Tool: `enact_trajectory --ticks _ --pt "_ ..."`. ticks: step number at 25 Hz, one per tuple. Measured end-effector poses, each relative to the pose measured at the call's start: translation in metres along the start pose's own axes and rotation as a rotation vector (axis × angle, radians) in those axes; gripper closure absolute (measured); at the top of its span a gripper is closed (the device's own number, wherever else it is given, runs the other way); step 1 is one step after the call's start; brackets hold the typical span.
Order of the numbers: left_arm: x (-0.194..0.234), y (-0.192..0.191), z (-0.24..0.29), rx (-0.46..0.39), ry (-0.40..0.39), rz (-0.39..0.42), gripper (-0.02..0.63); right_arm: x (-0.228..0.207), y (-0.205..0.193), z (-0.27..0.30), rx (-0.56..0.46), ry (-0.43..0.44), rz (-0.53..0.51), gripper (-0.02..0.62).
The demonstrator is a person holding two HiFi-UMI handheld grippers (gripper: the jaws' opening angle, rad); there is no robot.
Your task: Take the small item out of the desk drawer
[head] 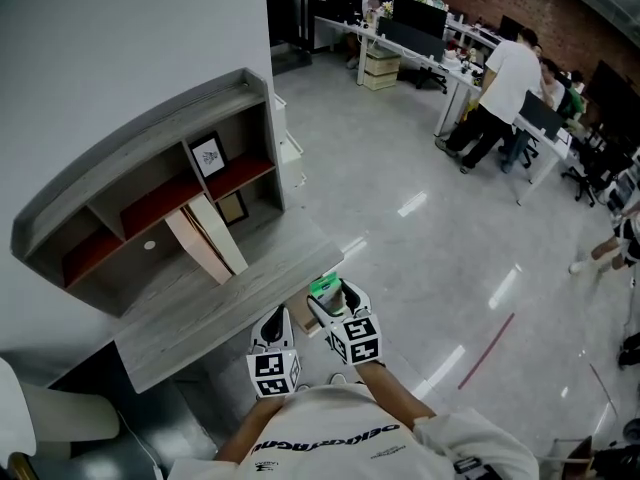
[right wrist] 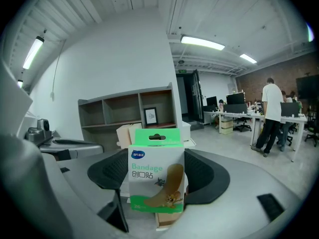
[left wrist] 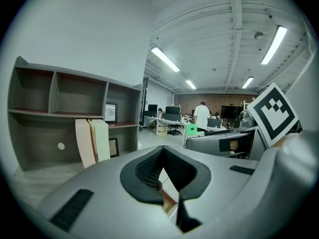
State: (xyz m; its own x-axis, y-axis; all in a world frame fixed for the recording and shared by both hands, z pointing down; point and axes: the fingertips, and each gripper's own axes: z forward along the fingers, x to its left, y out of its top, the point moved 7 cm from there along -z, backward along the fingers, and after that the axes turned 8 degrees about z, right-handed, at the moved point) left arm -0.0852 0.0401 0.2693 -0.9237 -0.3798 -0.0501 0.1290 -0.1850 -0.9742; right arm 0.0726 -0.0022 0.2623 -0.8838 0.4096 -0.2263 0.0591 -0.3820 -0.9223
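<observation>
Apparently past the lifting-out step itself: small green-and-white cardboard bandage box (right wrist: 157, 173) pinched between the dark pads of the right gripper (head: 332, 298), narrow sides against the pads, nothing else in the grip. Hangs in the air just off the front edge of the grey wood-grain desk (head: 200, 308), above the pale glossy floor (head: 420, 238) and clear of the desktop. Just under that front edge, between the two grippers, a brownish strip (head: 302, 315), probably the open desk drawer, though too small to say for sure. Stands upright in the right gripper view: long axis vertical, green hanger tab on top, printed face turned back toward the camera, far face toward the grey shelf unit with reddish shelves (head: 120, 183) at the back of the desk. No visible tilt to either side. Left gripper (left wrist: 162, 158) alongside, pads pressed together on nothing, idle and near the same desk edge. Judged from this, only the finish remaining: carry the box away from the drawer and set it down, most likely on the bare desktop ahead. Calls for a steady squeeze, since thin card may buckle or slip if the grip changes, and for lowering onto the bottom end or laying it flat on the broad face before spreading the pads. Perhaps also a push from the free left gripper to close the drawer, if the task wants that.
</observation>
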Motion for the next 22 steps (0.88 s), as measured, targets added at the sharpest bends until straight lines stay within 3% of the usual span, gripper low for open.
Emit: enact_trajectory --ticks 22 --pt "0.006 0.004 0.015 -0.023 0.013 -0.015 0.591 -0.008 0.010 0.006 -0.043 0.001 0.001 0.230"
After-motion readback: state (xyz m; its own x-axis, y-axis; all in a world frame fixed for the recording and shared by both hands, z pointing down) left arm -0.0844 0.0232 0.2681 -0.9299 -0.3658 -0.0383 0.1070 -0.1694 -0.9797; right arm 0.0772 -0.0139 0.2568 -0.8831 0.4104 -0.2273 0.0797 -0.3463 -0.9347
